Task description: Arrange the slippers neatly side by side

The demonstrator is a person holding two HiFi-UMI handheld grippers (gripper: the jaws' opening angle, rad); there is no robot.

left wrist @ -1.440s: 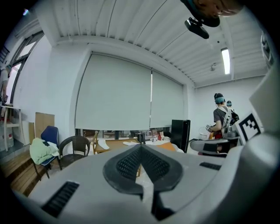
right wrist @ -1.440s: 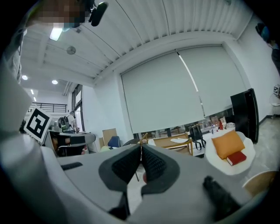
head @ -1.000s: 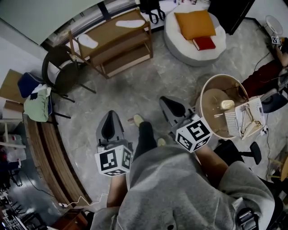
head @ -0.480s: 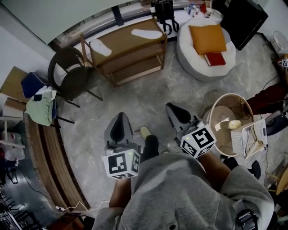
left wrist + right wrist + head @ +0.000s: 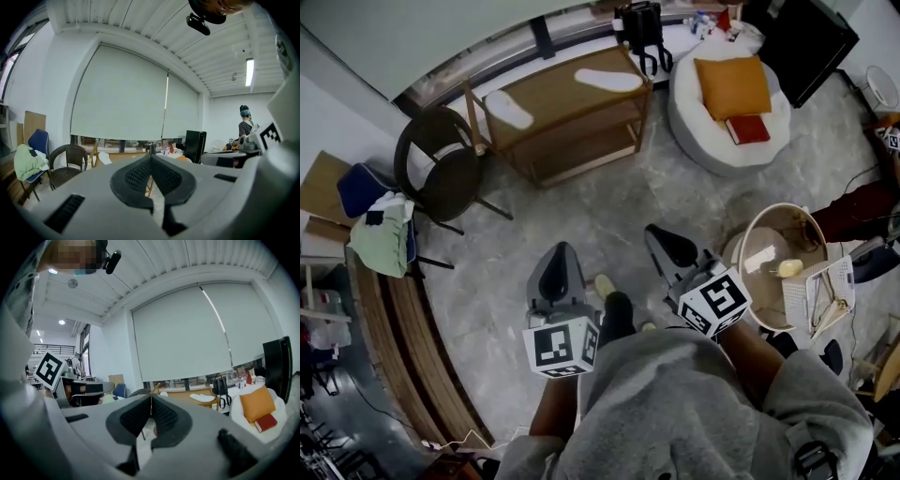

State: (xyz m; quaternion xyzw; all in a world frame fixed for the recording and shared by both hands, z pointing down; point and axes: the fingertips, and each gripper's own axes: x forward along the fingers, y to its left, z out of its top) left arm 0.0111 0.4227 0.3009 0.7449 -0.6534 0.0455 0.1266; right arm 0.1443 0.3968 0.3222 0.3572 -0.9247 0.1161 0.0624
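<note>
Left slipper (image 5: 508,108) lies on wooden shelf (image 5: 553,98) top, far across floor, well apart from my left gripper (image 5: 561,251), whose jaws are pressed together with nothing between. Right slipper (image 5: 609,80) on same top, apart from its mate, angled differently. My right gripper (image 5: 656,232) likewise closed, empty. Versus a second ago: shelf sits lower and further right in head view; both grippers closed as before.
</note>
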